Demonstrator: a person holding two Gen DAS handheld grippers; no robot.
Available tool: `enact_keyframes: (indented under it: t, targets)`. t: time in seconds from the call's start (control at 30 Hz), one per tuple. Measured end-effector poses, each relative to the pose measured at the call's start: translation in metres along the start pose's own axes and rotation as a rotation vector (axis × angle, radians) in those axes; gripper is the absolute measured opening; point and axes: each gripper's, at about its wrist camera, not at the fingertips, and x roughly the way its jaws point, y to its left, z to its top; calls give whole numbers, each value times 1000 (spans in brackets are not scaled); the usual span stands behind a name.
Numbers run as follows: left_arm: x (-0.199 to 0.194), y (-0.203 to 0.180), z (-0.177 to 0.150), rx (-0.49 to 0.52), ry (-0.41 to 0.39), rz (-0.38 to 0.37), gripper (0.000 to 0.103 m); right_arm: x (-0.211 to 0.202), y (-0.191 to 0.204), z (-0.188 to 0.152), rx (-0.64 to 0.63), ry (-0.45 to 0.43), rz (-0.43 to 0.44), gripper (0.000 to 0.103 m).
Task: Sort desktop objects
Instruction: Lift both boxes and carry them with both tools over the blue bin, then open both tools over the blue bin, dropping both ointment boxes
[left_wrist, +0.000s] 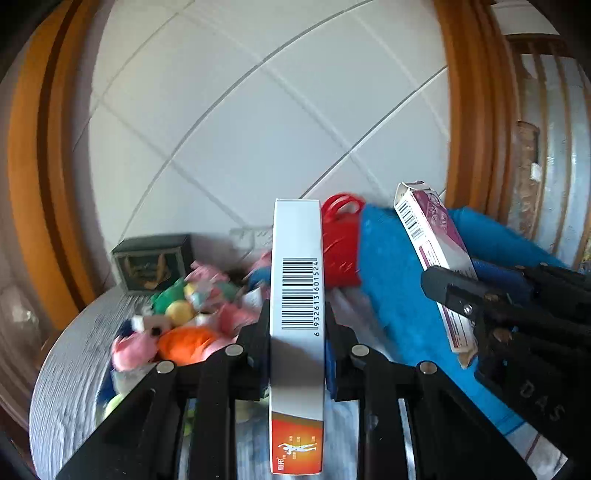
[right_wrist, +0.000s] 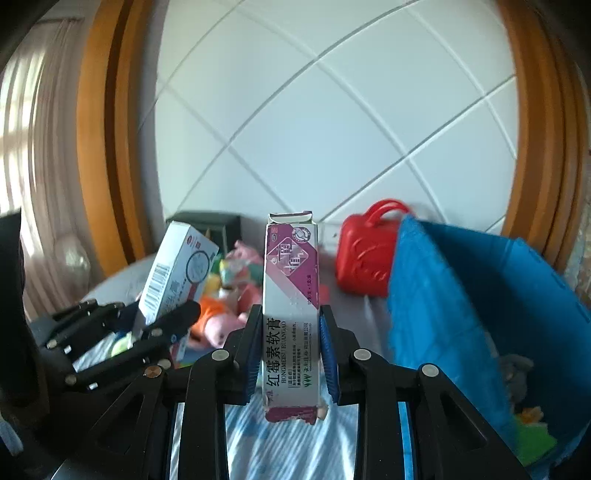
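Evidently both grippers hold cartons upright above the table (left_wrist: 66, 376) for sorting: left gripper (left_wrist: 297, 332) clamps the white box (left_wrist: 297, 295), right gripper (right_wrist: 290, 332) the purple box (right_wrist: 290, 295), near the blue bin (right_wrist: 461, 295) at right.

My left gripper (left_wrist: 297, 332) clamps a white box (left_wrist: 297, 295), barcode edge facing me, orange panel at its near end. To the right, my right gripper (left_wrist: 458, 310) grips a purple-and-white carton (left_wrist: 432, 243), tilted, in front of the blue bin (left_wrist: 391, 280). A red toy bag (left_wrist: 341, 243) sits beside the bin. Left, soft toys (left_wrist: 184, 321) are heaped near a dark box (left_wrist: 151, 264) on the table (left_wrist: 70, 369).
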Motion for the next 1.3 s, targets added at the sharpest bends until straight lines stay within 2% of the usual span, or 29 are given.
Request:
enact_keyframes:
  t: [0.07, 0.17, 0.3, 0.37, 0.5, 0.57, 0.6, 0.67, 0.7, 0.83, 0.9, 0.97, 1.03, 1.1, 1.17, 1.3]
  targets:
    - [-3, -29, 16, 2, -19, -42, 22, -12, -23, 5, -2, -29, -42, 28]
    - [-7, -82, 43, 16, -53, -74, 22, -37, -80, 21, 6, -79, -89, 28]
    - [4, -154, 87, -3, -29, -178, 22, -54, -163, 45, 1, -101, -144, 28]
    - [16, -189, 112, 6, -29, -191, 22, -53, -201, 57, 6, -96, -158, 28]
    - [63, -240, 156, -55, 88, -275, 22, -29, -283, 80, 8, -44, -177, 28]
    - [95, -262, 169, -60, 150, -249, 22, -9, -319, 84, 17, -8, -190, 28]
    - [119, -276, 174, -68, 209, -236, 22, 6, -336, 85, 27, 17, -200, 28]
    - [155, -289, 173, -87, 298, -235, 22, 40, -370, 79, 65, 78, -197, 28]
    - [182, -298, 170, -90, 358, -212, 22, 45, -384, 73, 80, 99, -202, 28]
    - [253, -319, 146, -28, 462, -93, 22, 107, -424, 37, 147, 248, -194, 28]
    - [279, -321, 125, -26, 505, -79, 22, 132, -437, 20, 176, 304, -176, 28]
    - [300, -326, 107, -12, 550, -73, 22, 155, -442, 6, 171, 374, -194, 28]
    - [303, -329, 100, 34, 552, -43, 22, 165, -441, -4, 164, 416, -173, 28]
    - [298, -333, 96, 102, 500, 17, 22, 170, -438, -9, 148, 438, -179, 28]
    - [295, -337, 93, 136, 483, 43, 22, 174, -438, -15, 129, 462, -180, 28]
    - [300, -332, 85, 102, 518, -10, 23, 177, -431, -23, 107, 475, -186, 28]
